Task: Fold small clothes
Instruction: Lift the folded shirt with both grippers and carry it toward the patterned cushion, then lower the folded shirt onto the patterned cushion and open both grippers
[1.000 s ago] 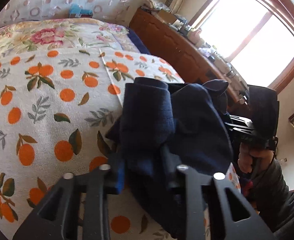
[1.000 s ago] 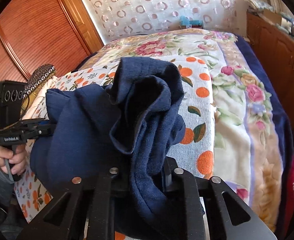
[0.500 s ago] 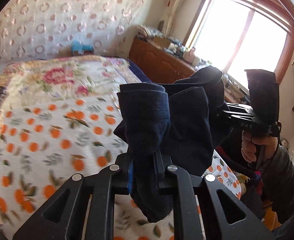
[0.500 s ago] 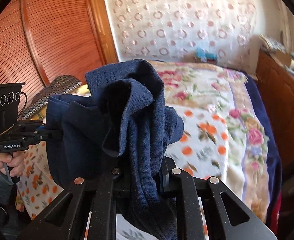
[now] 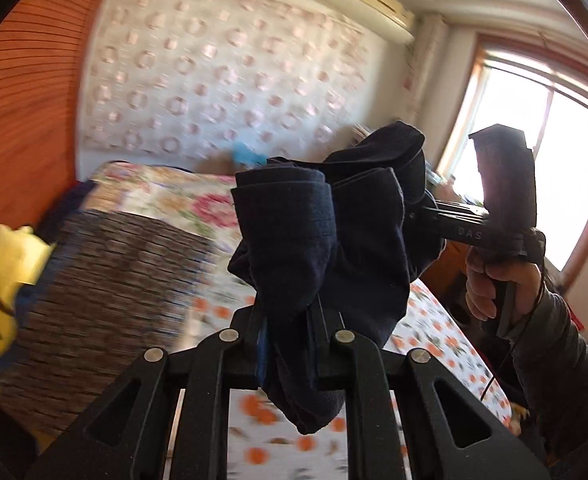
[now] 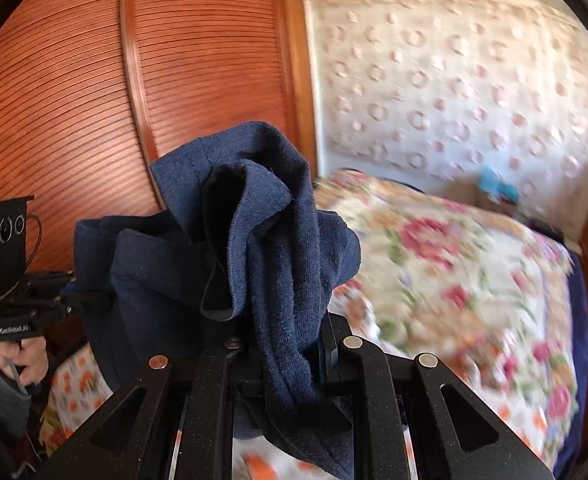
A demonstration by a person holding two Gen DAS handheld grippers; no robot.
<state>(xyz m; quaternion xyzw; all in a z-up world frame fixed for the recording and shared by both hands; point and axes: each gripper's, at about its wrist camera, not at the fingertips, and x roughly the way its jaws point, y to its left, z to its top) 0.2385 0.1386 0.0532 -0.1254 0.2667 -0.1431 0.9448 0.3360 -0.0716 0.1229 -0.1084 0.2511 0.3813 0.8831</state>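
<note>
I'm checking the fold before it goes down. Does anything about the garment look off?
Yes. The navy garment is bunched in a crumpled wad between the left gripper and the right gripper, both shut on it, not spread flat above the bedspread.

Daylight floods in through the window (image 5: 550, 168), blown out white. Away from it, the bed (image 6: 474, 280) and wallpaper (image 5: 221, 80) smear with motion blur; fisheye edges curve dark.
</note>
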